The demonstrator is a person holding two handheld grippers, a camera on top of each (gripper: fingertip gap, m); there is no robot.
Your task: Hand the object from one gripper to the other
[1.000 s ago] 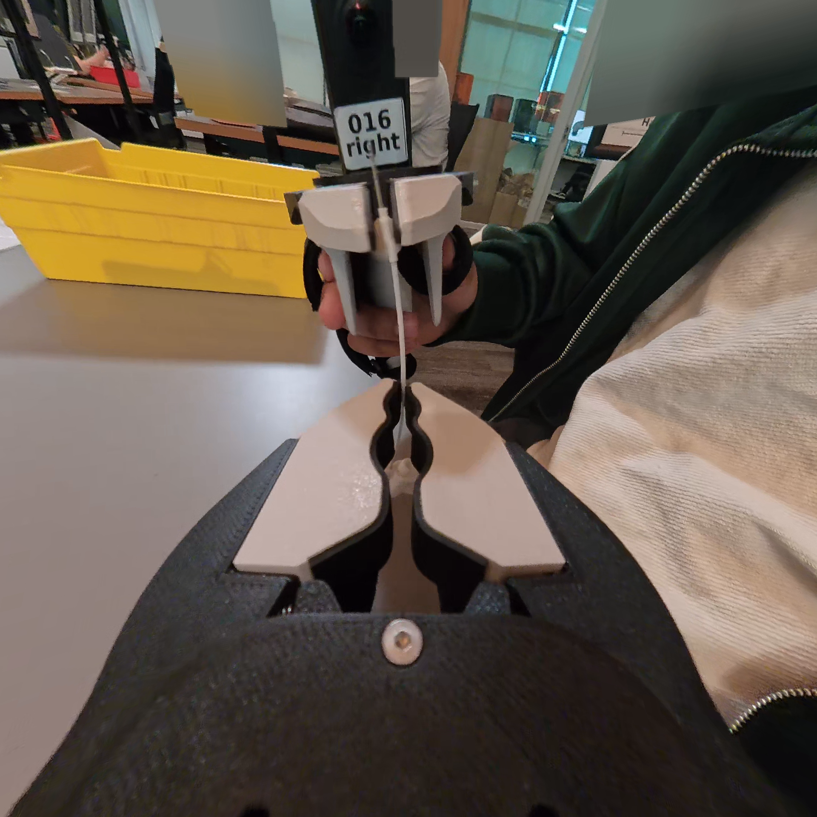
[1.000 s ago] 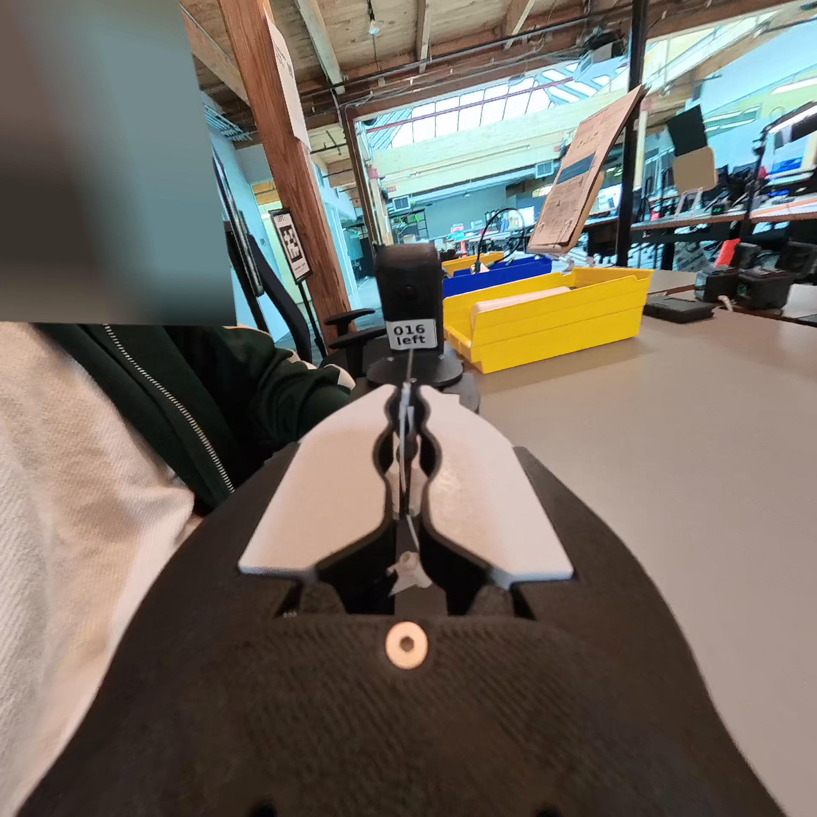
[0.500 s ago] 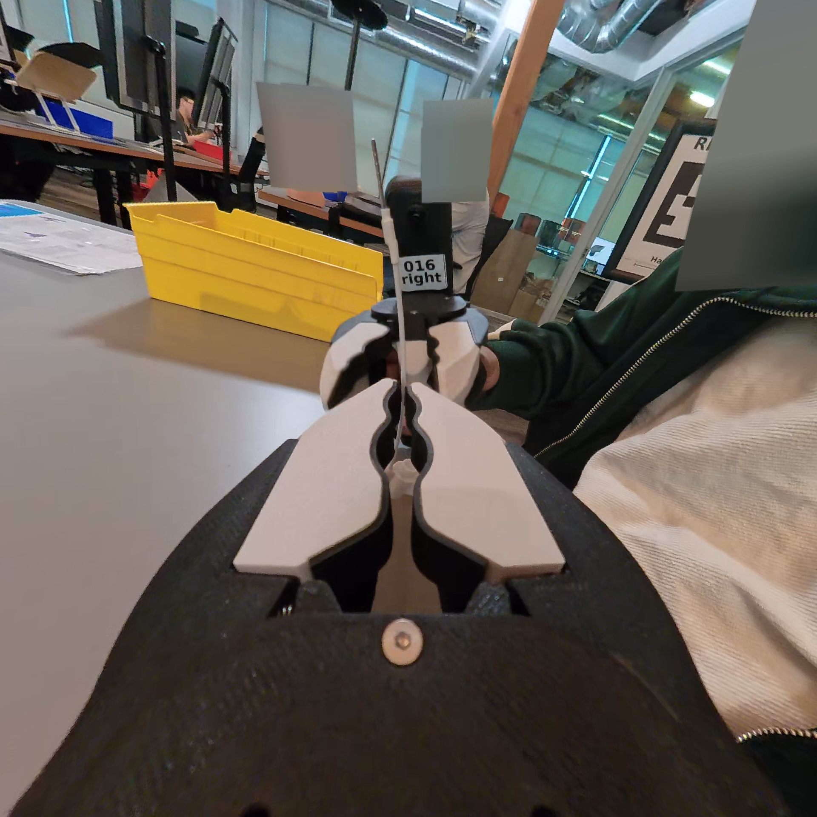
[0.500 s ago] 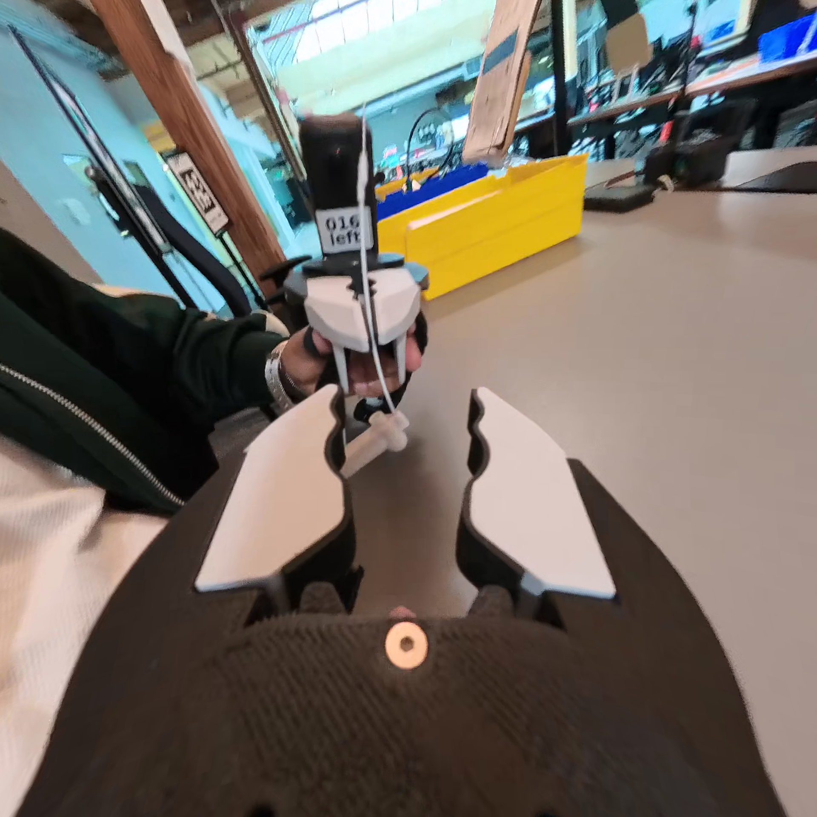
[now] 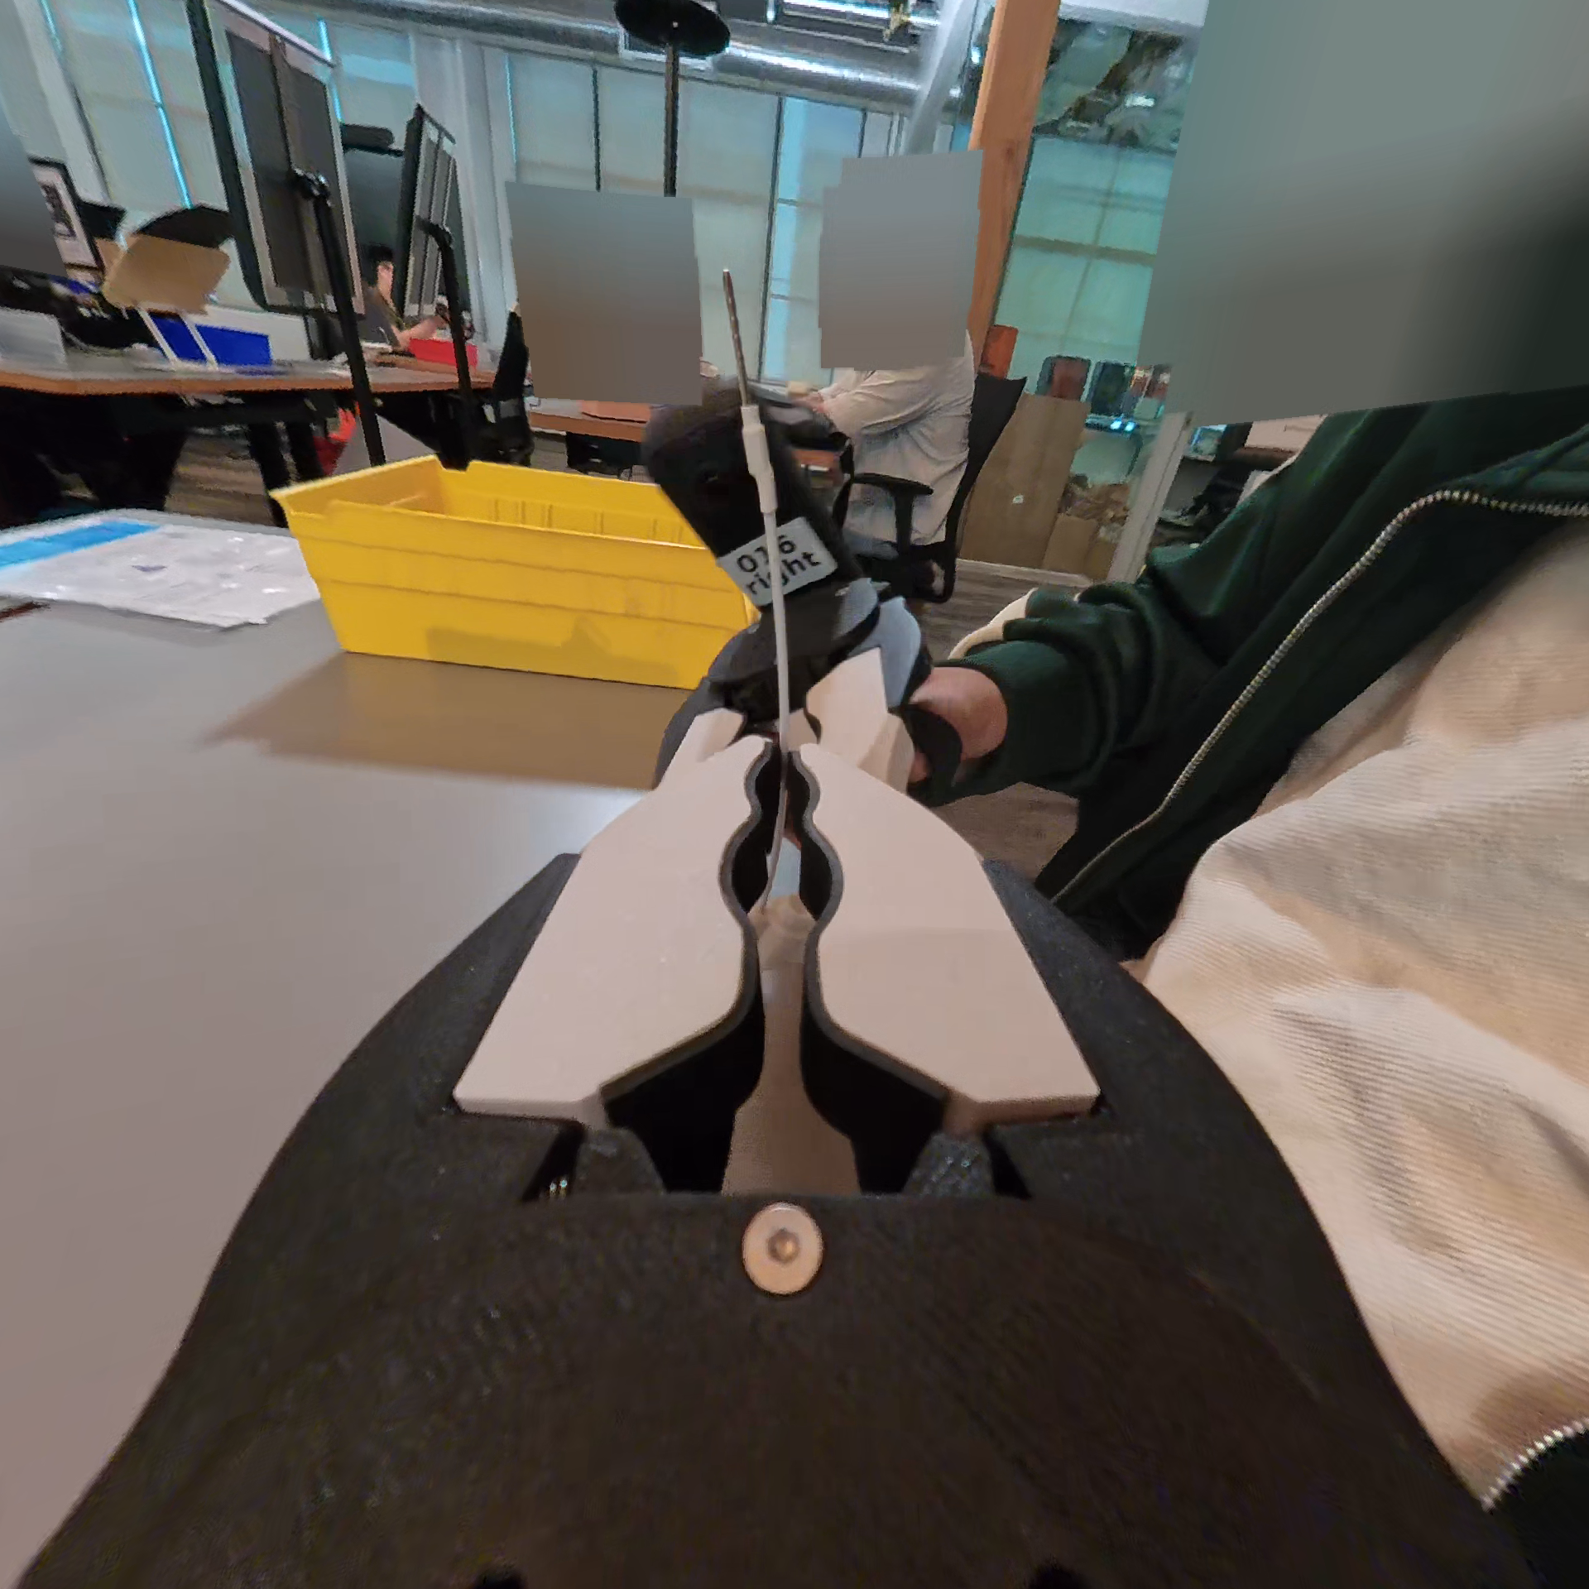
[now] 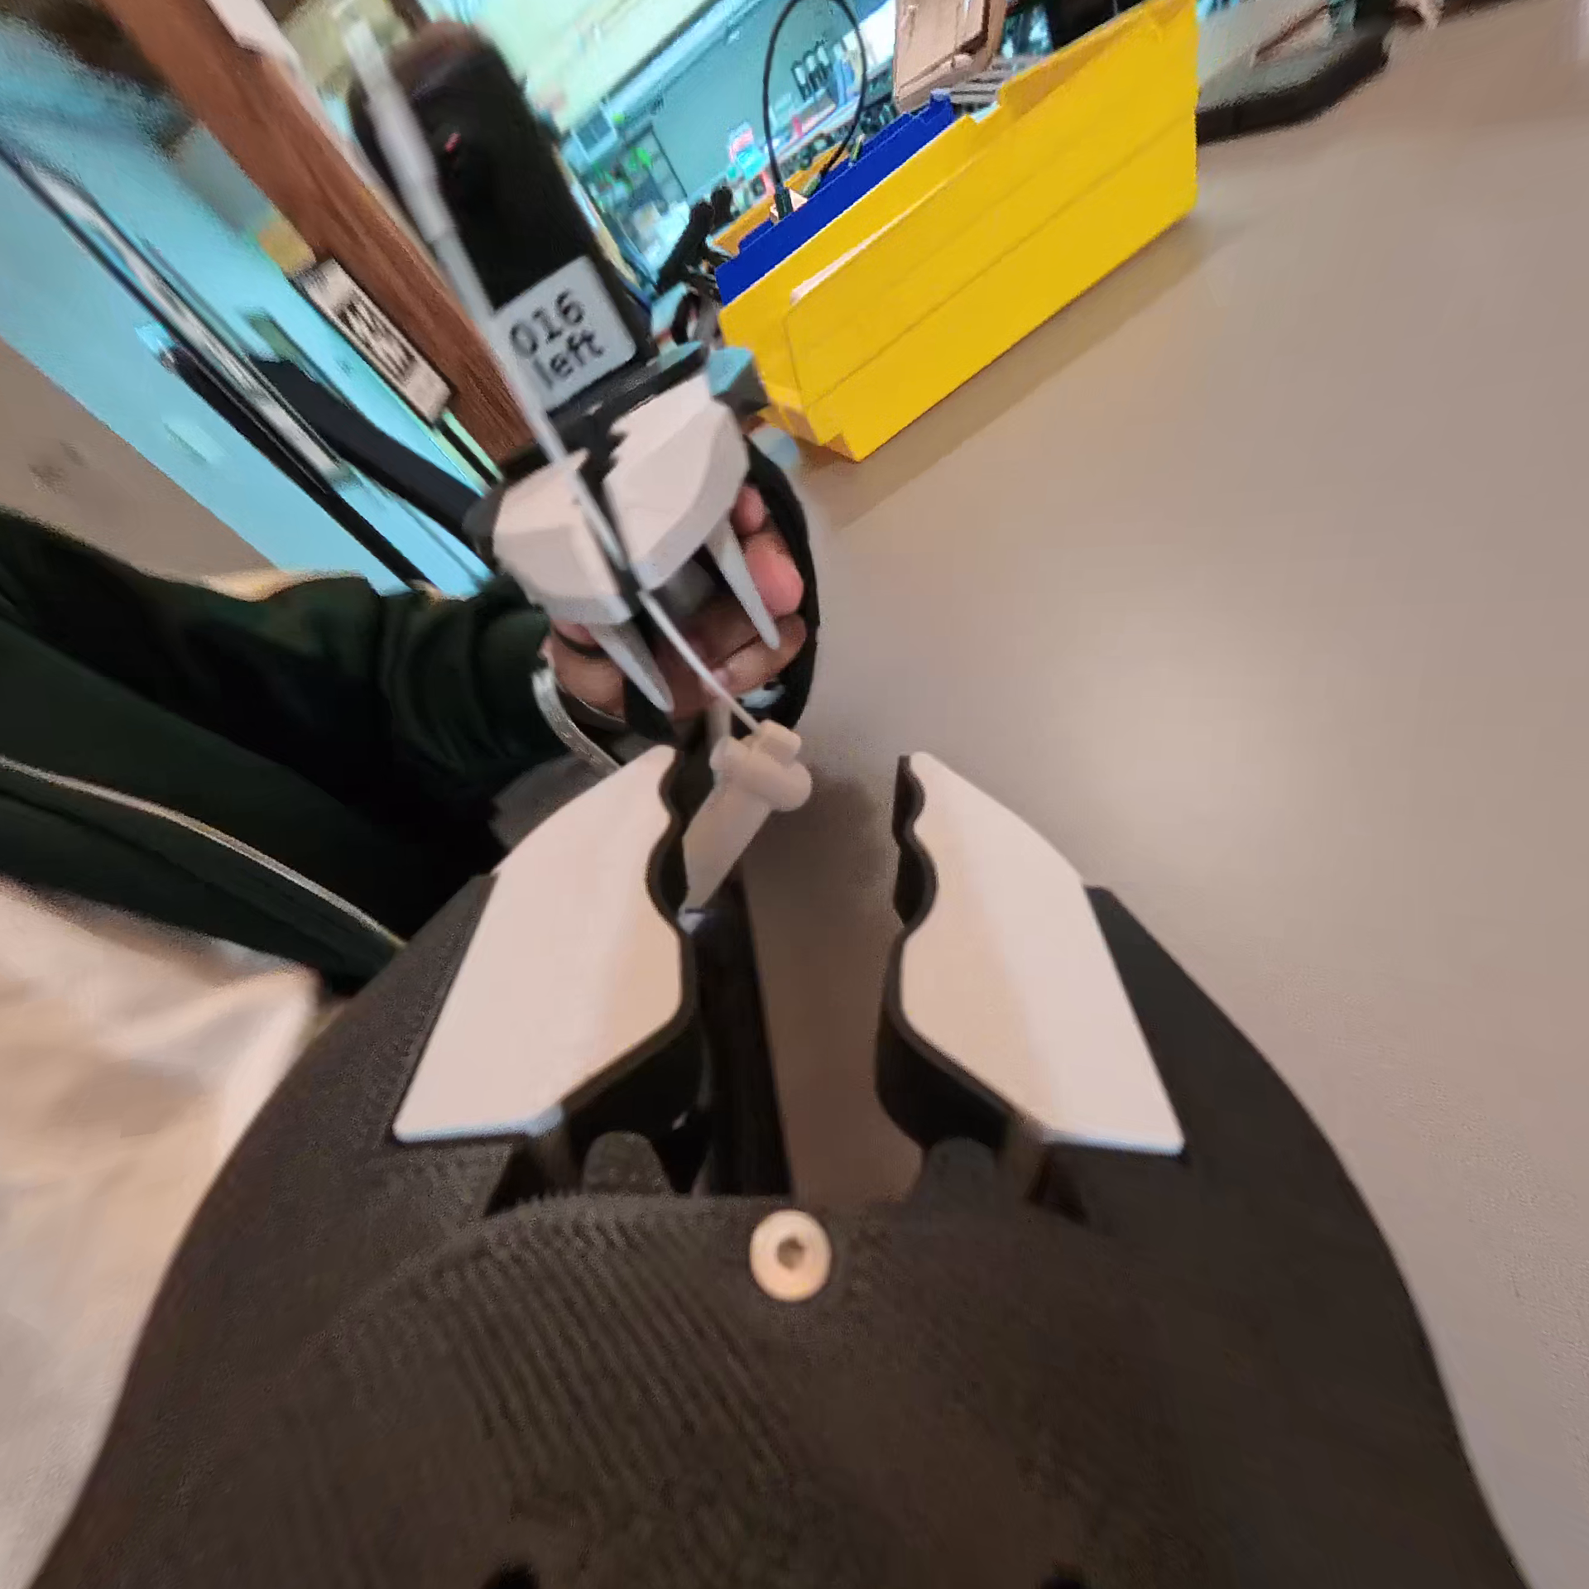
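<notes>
My left gripper (image 5: 784,757) is clamped on the thin white plastic probe with a metal tip (image 5: 774,593), holding it upright so the handover is done. My right gripper (image 6: 782,774) is wide open, holding nothing; the probe's plug end sits at 11 o'clock by its left finger. Yellow plastic bin (image 6: 989,258) at 1 o'clock on the table.
</notes>
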